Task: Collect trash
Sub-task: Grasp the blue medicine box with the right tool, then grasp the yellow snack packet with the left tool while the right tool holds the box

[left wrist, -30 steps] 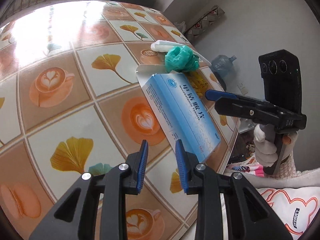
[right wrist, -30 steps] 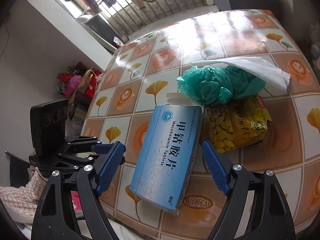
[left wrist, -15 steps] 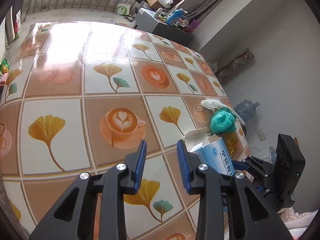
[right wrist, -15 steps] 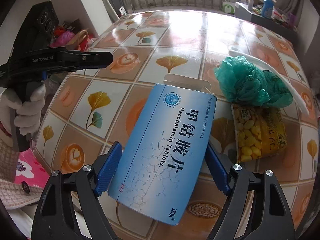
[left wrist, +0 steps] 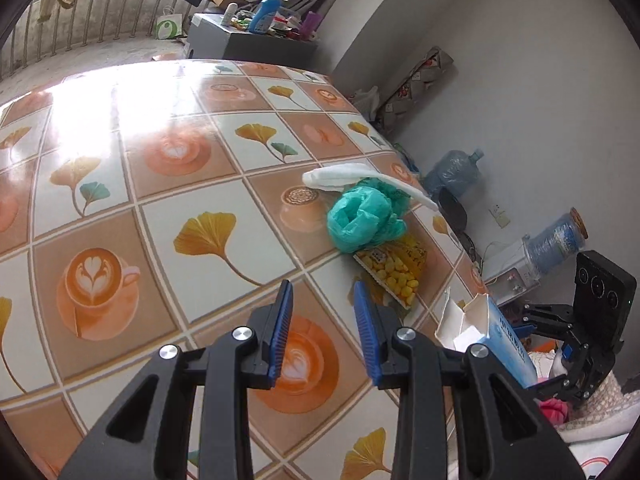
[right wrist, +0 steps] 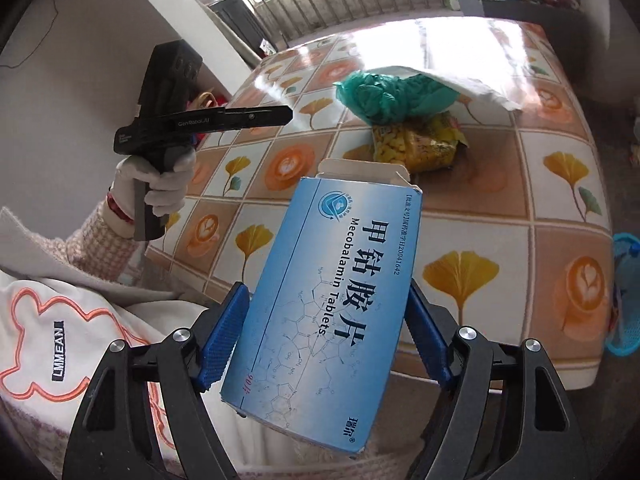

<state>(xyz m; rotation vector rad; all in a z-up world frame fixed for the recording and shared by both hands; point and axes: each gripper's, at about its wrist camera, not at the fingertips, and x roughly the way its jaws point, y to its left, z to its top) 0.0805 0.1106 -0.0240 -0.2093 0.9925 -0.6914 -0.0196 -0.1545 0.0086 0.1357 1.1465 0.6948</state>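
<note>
Four pieces of trash show: one blue cardboard tablet box (right wrist: pixel 332 300), one crumpled teal plastic bag (left wrist: pixel 362 216), one yellow snack packet (left wrist: pixel 394 268) and one white paper tissue (left wrist: pixel 360 176). The bag, packet and tissue lie bunched together near the far right edge of the tiled-pattern counter (left wrist: pixel 168 152), the tissue draped over the bag and the bag touching the packet. The box is off the counter, in the air above its near edge, between the blue pads of the right gripper (right wrist: pixel 324 336). Its long axis runs away from the camera, the opened flap end pointing up and toward the counter. The right jaws are closing, with both pads against the box's long sides. The left gripper (left wrist: pixel 322 332) hovers over the counter, jaws partly apart with nothing between them.

A second ago the box lay flat on the counter beside the packet, with the right jaws wide on either side of it; now it is lifted clear.
</note>
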